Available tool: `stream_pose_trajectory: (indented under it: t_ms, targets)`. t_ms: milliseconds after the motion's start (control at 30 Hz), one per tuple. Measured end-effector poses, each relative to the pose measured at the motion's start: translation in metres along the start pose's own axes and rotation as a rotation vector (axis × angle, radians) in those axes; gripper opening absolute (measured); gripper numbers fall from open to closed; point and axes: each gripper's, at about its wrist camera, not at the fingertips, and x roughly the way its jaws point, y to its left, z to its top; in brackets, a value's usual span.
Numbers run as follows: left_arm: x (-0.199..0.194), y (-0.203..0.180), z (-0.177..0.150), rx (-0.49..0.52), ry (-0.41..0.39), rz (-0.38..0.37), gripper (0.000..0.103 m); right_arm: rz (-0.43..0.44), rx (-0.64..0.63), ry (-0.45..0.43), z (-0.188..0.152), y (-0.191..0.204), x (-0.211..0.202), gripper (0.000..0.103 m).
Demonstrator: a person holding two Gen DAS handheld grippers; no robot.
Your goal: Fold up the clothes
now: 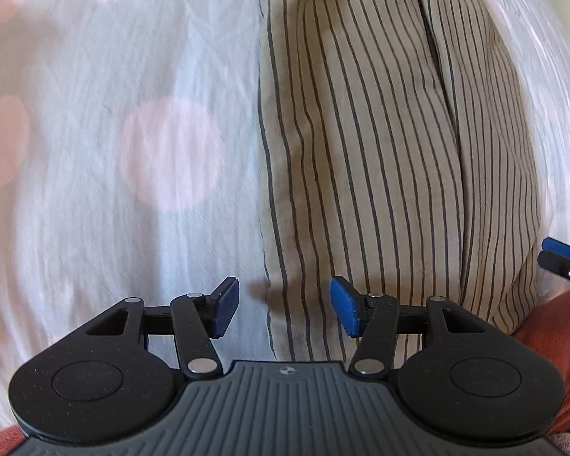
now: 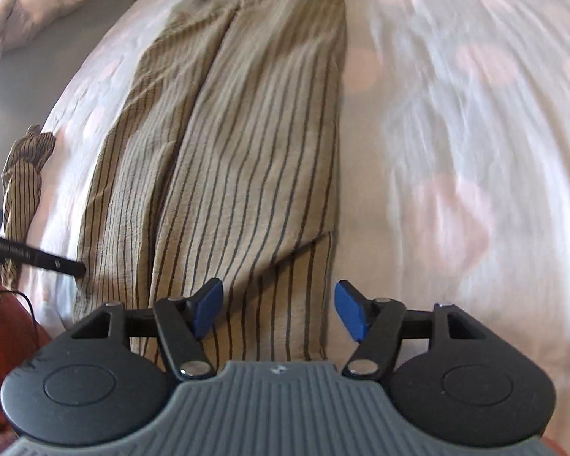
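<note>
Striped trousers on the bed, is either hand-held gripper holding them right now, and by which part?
Neither. The left hand-held gripper and the right hand-held gripper are both open over the near end of the striped trousers, with nothing between their fingers.

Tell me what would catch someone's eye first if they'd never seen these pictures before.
First, the long tan garment with thin dark stripes, laid lengthwise down the middle of the white bedsheet with pale pink dots. Next, the two black grippers with blue pads at the near end of it: the left gripper open over the garment's edge, the right gripper open above its near end. A second striped piece lies apart at the bed's edge.
</note>
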Motion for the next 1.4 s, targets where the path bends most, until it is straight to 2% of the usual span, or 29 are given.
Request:
stream_pose_trajectory:
  t_ms: [100, 233, 333, 367, 400, 433, 467, 500, 567, 600, 700, 867, 1067, 1167, 1400]
  targets:
    - [0.006, -0.002, -0.002, 0.002, 0.010, 0.025, 0.051, -0.038, 0.036, 0.049, 0.004, -0.002, 0.011, 0.068]
    - [0.013, -0.004, -0.005, 0.006, 0.011, 0.060, 0.051, -0.021, 0.018, 0.132, 0.008, 0.006, 0.026, 0.068]
    - [0.017, -0.013, -0.007, 0.047, -0.009, 0.105, 0.051, -0.008, 0.009, 0.168, 0.010, 0.008, 0.032, 0.066]
    - [0.016, -0.015, -0.008, 0.062, -0.019, 0.113, 0.049, 0.009, 0.002, 0.172, 0.010, 0.009, 0.033, 0.055]
    - [0.014, -0.015, -0.010, 0.066, -0.035, 0.101, 0.045, 0.028, 0.001, 0.174, 0.009, 0.009, 0.034, 0.035]
    - [0.012, -0.014, -0.011, 0.071, -0.051, 0.089, 0.041, 0.033, 0.004, 0.170, 0.008, 0.009, 0.033, 0.023]
    - [0.009, -0.014, -0.013, 0.076, -0.067, 0.077, 0.031, 0.040, 0.007, 0.161, 0.008, 0.008, 0.032, 0.013]
    - [0.007, -0.013, -0.015, 0.081, -0.083, 0.065, 0.020, 0.053, 0.008, 0.144, 0.007, 0.007, 0.029, 0.012]
    - [0.002, -0.012, -0.018, 0.090, -0.115, 0.041, 0.008, 0.081, 0.011, 0.109, 0.006, 0.006, 0.023, 0.008]
    - [-0.001, -0.012, -0.019, 0.095, -0.131, 0.029, 0.005, 0.104, 0.012, 0.087, 0.005, 0.006, 0.019, 0.008]
    - [-0.012, -0.006, -0.022, 0.092, -0.192, -0.028, 0.003, 0.173, 0.030, 0.018, 0.002, 0.003, 0.003, 0.005]
    - [-0.043, -0.001, -0.008, 0.075, -0.318, -0.147, 0.002, 0.284, 0.057, -0.102, 0.002, -0.003, -0.025, 0.004]
    - [-0.080, 0.004, 0.009, 0.055, -0.469, -0.291, 0.001, 0.332, 0.031, -0.246, 0.022, -0.004, -0.053, 0.003]
    - [-0.099, 0.007, 0.018, 0.045, -0.545, -0.363, 0.001, 0.371, 0.061, -0.301, 0.038, -0.013, -0.061, 0.003]
    - [-0.128, 0.022, 0.056, 0.011, -0.665, -0.401, 0.001, 0.408, 0.105, -0.451, 0.088, -0.026, -0.066, 0.003]
